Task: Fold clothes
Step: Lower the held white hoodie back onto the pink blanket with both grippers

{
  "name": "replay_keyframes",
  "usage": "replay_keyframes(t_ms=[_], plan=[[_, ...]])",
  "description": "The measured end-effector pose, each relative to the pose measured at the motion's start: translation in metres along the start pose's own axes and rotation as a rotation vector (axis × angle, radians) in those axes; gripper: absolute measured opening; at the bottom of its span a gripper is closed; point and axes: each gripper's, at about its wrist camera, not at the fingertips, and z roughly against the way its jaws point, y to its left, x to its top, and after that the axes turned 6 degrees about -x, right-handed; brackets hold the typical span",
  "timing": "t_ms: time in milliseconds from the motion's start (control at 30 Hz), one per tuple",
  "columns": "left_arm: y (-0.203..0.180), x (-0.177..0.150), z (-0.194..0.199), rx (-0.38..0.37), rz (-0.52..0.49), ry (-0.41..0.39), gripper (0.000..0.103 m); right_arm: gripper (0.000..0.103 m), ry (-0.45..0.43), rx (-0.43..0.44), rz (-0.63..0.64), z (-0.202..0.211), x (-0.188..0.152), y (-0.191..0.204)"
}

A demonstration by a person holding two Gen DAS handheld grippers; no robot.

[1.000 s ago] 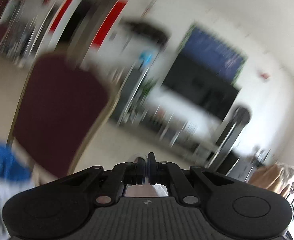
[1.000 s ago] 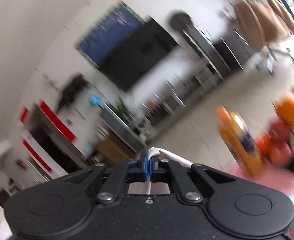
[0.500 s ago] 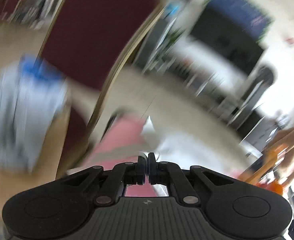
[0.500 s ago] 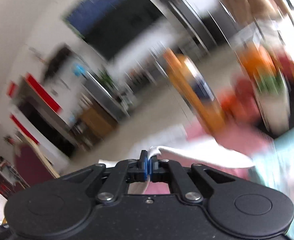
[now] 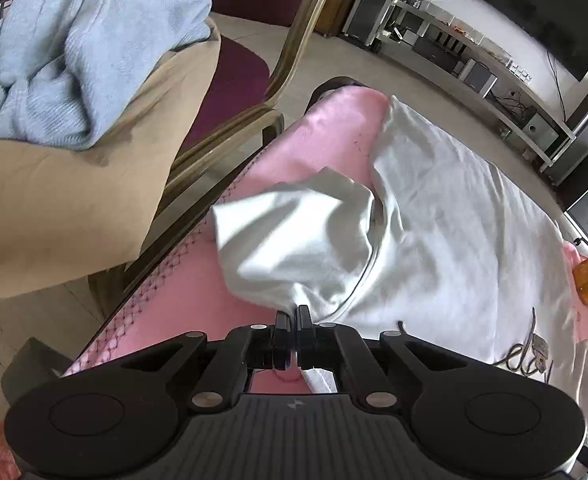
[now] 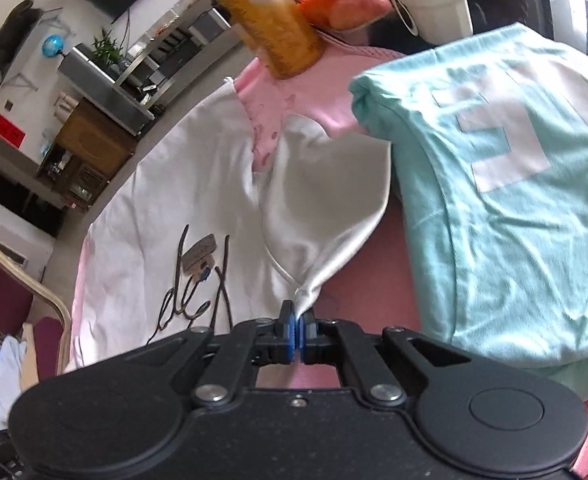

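Left wrist view: left gripper (image 5: 293,314) pinched tight on the white shirt (image 5: 446,216), spread over the pink cloth (image 5: 197,296), right wrist view: right gripper (image 6: 297,312) pinched on the shirt's other corner, green shirt (image 6: 514,208) just beside.

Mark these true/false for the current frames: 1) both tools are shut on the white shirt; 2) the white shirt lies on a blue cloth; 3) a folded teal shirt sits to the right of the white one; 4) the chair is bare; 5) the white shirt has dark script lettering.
1) True. The left tool and right tool each pinch a bunch of the white shirt.
2) False. It lies on a pink cloth.
3) True. The teal shirt lies to its right in the right wrist view.
4) False. The chair holds a tan cloth and a light blue garment.
5) True. The lettering is dark script.
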Motion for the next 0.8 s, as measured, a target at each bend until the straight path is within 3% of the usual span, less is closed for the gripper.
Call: replay_keyframes(t_ms=[100,300,433,533,733,800], plan=[[0.000,-0.005,0.000,0.013,-0.005,0.010,0.001,0.002,-0.001,-0.017,0.027,0.005,-0.001,0.007],[-0.003,-0.003,0.035,-0.057,0.004,-0.058,0.000,0.002,0.001,-0.036,0.054,0.012,-0.003,0.010],[0.002,-0.002,0.052,-0.058,0.001,-0.087,0.000,0.002,0.005,-0.043,0.061,0.016,-0.005,0.008],[0.011,-0.010,0.046,-0.039,0.011,-0.041,0.000,0.002,0.007,-0.048,0.066,0.019,-0.007,0.007],[0.027,-0.027,0.024,-0.019,0.072,0.052,0.021,0.014,0.022,-0.042,0.052,0.019,-0.010,-0.005],[0.031,-0.032,0.017,-0.026,0.105,0.075,0.029,0.030,0.035,-0.024,0.028,0.015,-0.010,-0.016]])
